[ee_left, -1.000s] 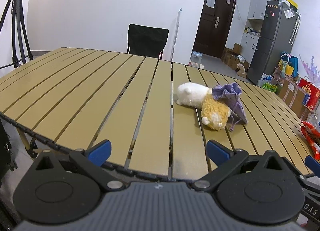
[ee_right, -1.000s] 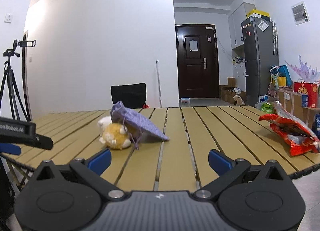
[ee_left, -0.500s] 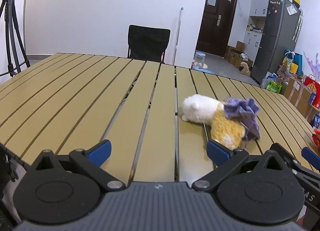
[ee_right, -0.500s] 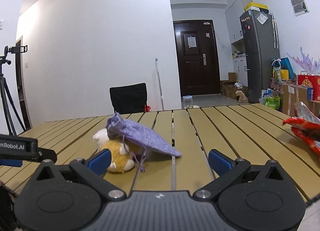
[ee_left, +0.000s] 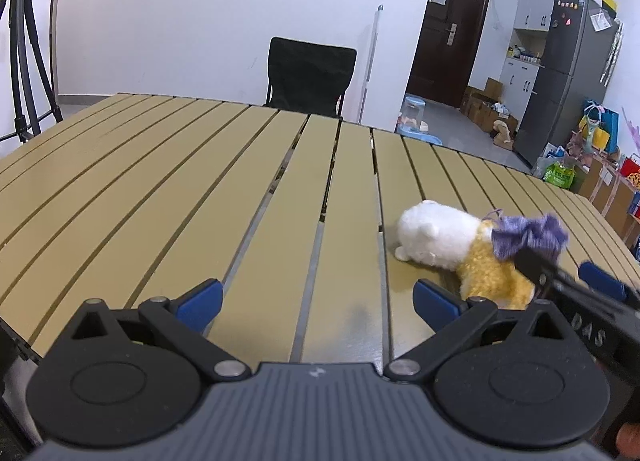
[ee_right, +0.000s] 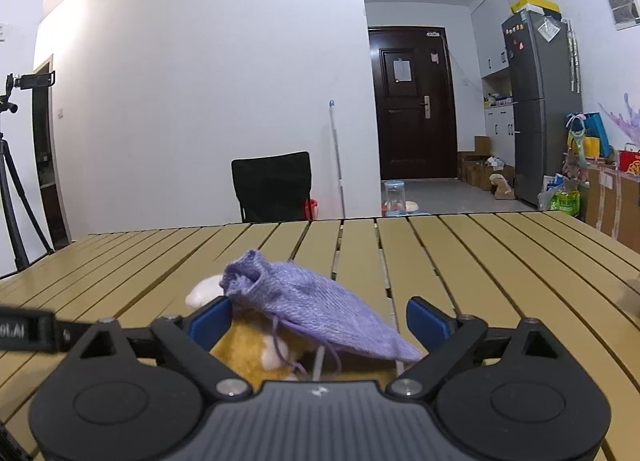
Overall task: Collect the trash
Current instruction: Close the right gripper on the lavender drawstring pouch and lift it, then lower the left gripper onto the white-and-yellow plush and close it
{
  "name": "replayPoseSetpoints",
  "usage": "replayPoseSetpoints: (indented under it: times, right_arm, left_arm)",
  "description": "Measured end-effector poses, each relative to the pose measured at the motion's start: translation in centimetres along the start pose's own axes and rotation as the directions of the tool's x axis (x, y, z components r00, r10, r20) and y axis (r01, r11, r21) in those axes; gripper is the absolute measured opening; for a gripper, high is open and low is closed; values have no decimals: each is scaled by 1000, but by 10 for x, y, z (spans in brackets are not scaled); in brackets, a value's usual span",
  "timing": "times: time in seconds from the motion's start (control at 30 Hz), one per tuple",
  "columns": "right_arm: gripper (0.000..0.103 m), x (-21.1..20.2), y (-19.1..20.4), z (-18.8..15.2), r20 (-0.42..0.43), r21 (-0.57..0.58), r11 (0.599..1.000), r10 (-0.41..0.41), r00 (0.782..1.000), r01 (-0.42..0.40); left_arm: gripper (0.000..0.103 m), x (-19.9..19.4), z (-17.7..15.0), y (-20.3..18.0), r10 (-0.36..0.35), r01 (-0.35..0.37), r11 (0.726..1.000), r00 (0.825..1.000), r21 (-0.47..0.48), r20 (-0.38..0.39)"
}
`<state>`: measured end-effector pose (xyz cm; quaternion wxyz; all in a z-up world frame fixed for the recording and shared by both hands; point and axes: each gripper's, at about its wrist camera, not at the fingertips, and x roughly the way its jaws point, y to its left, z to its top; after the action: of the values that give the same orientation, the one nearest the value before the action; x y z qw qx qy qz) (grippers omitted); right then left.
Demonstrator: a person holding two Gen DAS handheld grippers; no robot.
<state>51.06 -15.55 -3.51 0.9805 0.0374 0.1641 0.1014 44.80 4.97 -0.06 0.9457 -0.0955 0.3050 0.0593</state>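
A purple drawstring pouch [ee_right: 316, 309] lies draped over a yellow and white plush toy [ee_right: 248, 357] on the slatted table [ee_right: 480, 261]. My right gripper [ee_right: 319, 319] reaches around both, with the pouch and toy between its blue pads. Its jaws are closing, and I cannot see the pads pressing on either. In the left wrist view the pouch [ee_left: 528, 235] and plush toy [ee_left: 440, 237] sit ahead to the right, with the right gripper [ee_left: 564, 273] coming in at them from the right. My left gripper [ee_left: 316, 301] stands open over bare slats, holding nothing.
A black chair [ee_left: 310, 77] stands behind the table's far edge, with a tripod [ee_left: 24, 57] at the left. A white pole [ee_right: 338, 157] leans on the wall. A door, a fridge [ee_right: 540, 101] and bags on the floor fill the right side.
Both grippers have moved forward over the table. The right one has come up to the pouch and toy, which now sit between its fingers. The red snack bag has left its view.
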Motion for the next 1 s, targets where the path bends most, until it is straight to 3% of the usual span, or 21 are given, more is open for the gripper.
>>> replayPoseSetpoints:
  times: [0.2,0.27,0.33,0.47,0.63,1.0]
  right_arm:
    - [66,16,0,9,-40,-19,999,41,998,-42]
    - [44,20,-1,9,-51,-5,997,72,996,-72]
    - [33,21,-5,8,-55,30,992,120,991,-119]
    - [21,18,-12,6,-45,55,988,147,988,-144]
    - [14,16,-22,5,-30,81,989,126,992,-123]
    - [9,-9,-57,7,69,169,985,36,997,-47]
  left_arm:
    - [103,5,-5,-2,0,0,1000,1000,13,-18]
    - [103,6,-6,-4,-1,1,1000,1000,14,-19]
    - [103,7,-6,-4,-1,1,1000,1000,14,-18]
    - [103,7,-6,-5,-3,3,1000,1000,16,-20]
    - [103,6,-6,-10,-10,11,1000,1000,20,-15]
    - [103,4,-4,-35,-58,58,998,998,9,-2]
